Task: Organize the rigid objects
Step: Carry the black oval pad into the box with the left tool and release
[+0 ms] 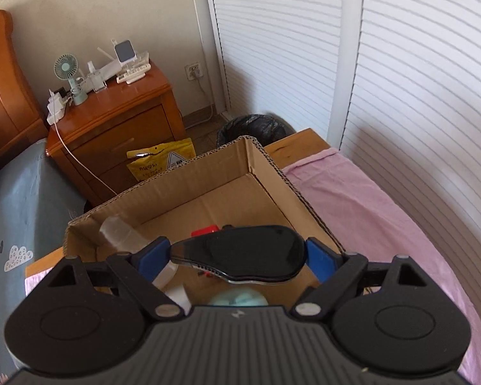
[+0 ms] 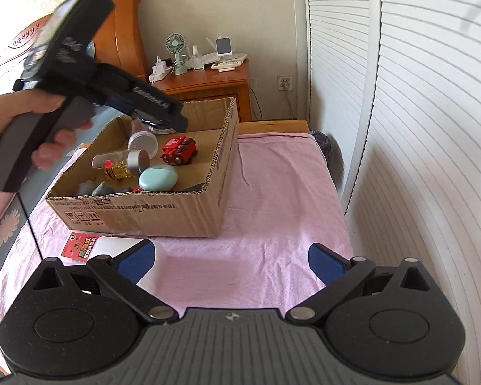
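My left gripper (image 1: 239, 256) is shut on a glossy black oval object (image 1: 240, 255), perhaps a computer mouse, and holds it above the open cardboard box (image 1: 208, 173). In the right wrist view the left gripper (image 2: 158, 118) hangs over the far left part of the box (image 2: 163, 215). Inside lie a red toy vehicle (image 2: 179, 150), a pale blue oval case (image 2: 158, 177), a clear jar with gold contents (image 2: 120, 164), a round silver-lidded tin (image 2: 142, 142) and grey figures (image 2: 102, 189). My right gripper (image 2: 231, 263) is open and empty, in front of the box.
The box stands on a pink cloth (image 2: 272, 211) over a table. A red card (image 2: 81, 245) lies on something white at the box's near left. A wooden nightstand (image 1: 118, 128) with a fan, a black bin (image 1: 253, 128) and slatted doors (image 1: 400, 96) lie beyond.
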Demonstrator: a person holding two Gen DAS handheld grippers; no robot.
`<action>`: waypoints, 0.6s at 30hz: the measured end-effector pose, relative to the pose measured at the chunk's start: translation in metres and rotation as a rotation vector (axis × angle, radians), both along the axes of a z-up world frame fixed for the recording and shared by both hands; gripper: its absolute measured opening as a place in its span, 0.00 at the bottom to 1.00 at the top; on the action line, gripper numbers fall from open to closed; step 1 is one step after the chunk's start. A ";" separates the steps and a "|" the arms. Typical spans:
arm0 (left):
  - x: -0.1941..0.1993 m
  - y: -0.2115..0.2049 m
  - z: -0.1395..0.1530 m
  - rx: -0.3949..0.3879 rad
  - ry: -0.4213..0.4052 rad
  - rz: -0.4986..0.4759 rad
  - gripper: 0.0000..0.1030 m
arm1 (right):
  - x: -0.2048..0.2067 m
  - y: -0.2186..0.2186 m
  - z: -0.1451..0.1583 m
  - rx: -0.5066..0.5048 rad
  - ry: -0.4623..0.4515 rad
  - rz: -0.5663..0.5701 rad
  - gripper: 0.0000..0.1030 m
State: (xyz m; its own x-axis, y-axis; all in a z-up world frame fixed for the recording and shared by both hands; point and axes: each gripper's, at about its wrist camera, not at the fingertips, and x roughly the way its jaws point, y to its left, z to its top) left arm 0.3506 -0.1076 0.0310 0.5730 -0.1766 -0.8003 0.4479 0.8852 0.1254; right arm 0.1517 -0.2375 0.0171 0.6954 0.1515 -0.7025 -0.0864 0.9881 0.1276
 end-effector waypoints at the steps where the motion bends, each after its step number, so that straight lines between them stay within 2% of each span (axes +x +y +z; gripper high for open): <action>1: 0.007 -0.003 -0.005 0.008 0.009 0.003 0.87 | 0.002 -0.003 -0.002 0.005 0.003 -0.004 1.00; 5: 0.036 -0.012 -0.023 0.025 0.041 0.033 0.87 | 0.009 -0.012 -0.008 0.013 0.015 -0.022 1.00; 11: 0.063 -0.009 -0.036 0.004 0.070 0.096 0.89 | 0.017 -0.022 -0.017 0.030 0.039 -0.042 1.00; 14: 0.064 -0.004 -0.036 -0.011 0.090 0.109 0.89 | 0.018 -0.023 -0.019 0.036 0.047 -0.044 1.00; 18: 0.054 0.001 -0.029 0.006 0.079 0.102 0.89 | 0.016 -0.021 -0.016 0.039 0.039 -0.037 1.00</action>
State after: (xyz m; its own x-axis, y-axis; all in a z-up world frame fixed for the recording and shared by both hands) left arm 0.4043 -0.1066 0.0021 0.5227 -0.1152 -0.8447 0.3641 0.9261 0.0990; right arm 0.1675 -0.2585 0.0012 0.6733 0.1537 -0.7233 -0.0437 0.9847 0.1687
